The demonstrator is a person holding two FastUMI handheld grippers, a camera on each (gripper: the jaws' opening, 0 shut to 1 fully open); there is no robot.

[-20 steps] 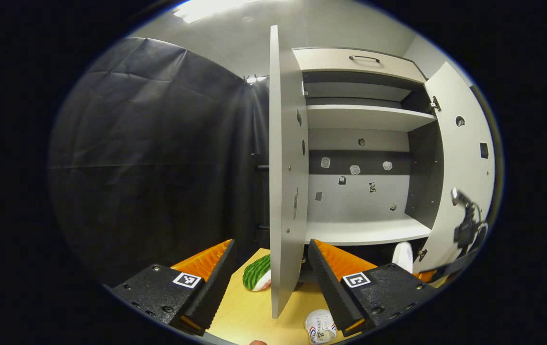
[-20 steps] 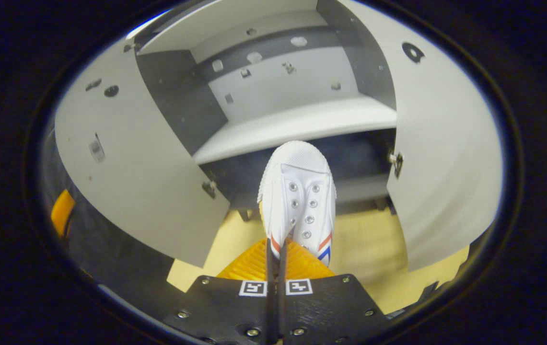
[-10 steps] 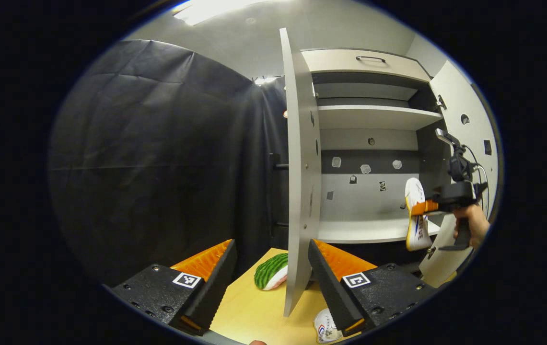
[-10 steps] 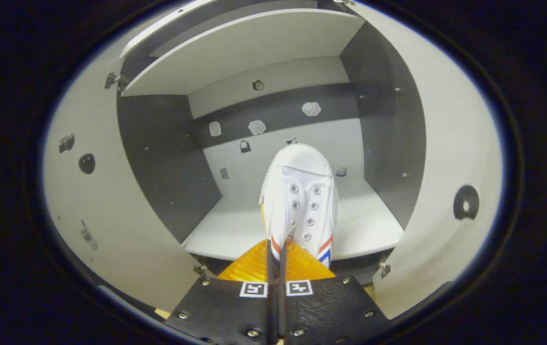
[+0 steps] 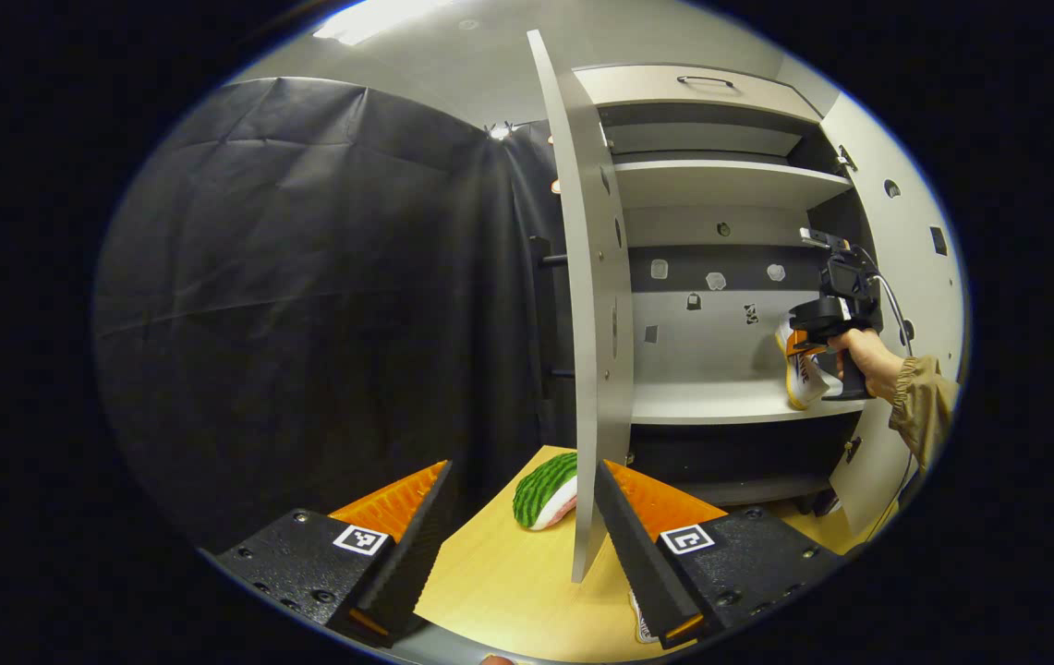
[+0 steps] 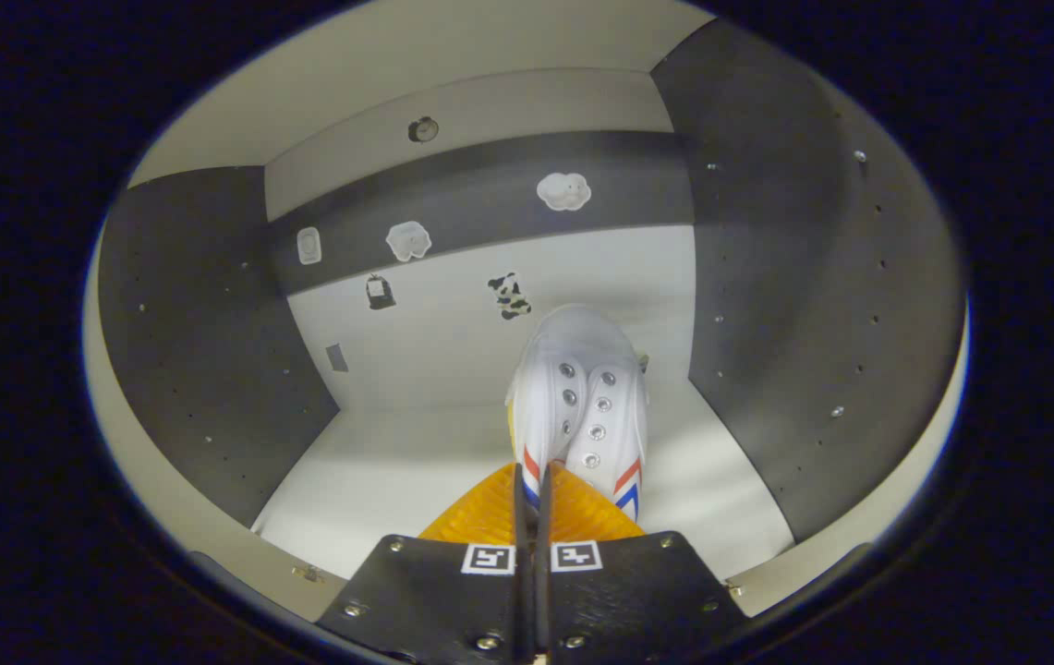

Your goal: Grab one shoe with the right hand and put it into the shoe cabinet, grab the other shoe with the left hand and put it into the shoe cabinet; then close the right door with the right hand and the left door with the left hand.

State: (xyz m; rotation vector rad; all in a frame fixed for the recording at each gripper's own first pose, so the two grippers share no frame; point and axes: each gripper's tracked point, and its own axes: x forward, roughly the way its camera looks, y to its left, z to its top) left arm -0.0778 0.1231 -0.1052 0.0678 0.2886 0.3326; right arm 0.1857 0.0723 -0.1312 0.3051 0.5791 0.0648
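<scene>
The left gripper (image 5: 519,517) hung with its jaws spread wide and nothing between them. Ahead of the gap, a green-striped object (image 5: 545,477) lay on the wooden table (image 5: 508,591), just left of the left door (image 5: 587,314), whose edge stood between the fingers. Only a sliver of the other shoe (image 5: 642,626) showed beside the right finger. Ahead to the right, inside the shoe cabinet (image 5: 720,175), the right gripper (image 5: 799,344) and the hand (image 5: 864,356) holding it reached over the lower shelf (image 5: 720,402).

The right gripper (image 6: 531,489) had its jaws clenched on the white shoe (image 6: 582,397), which pointed straight ahead, toe toward the back wall, above the shelf (image 6: 397,471). Whether its sole touched the shelf could not be told.
</scene>
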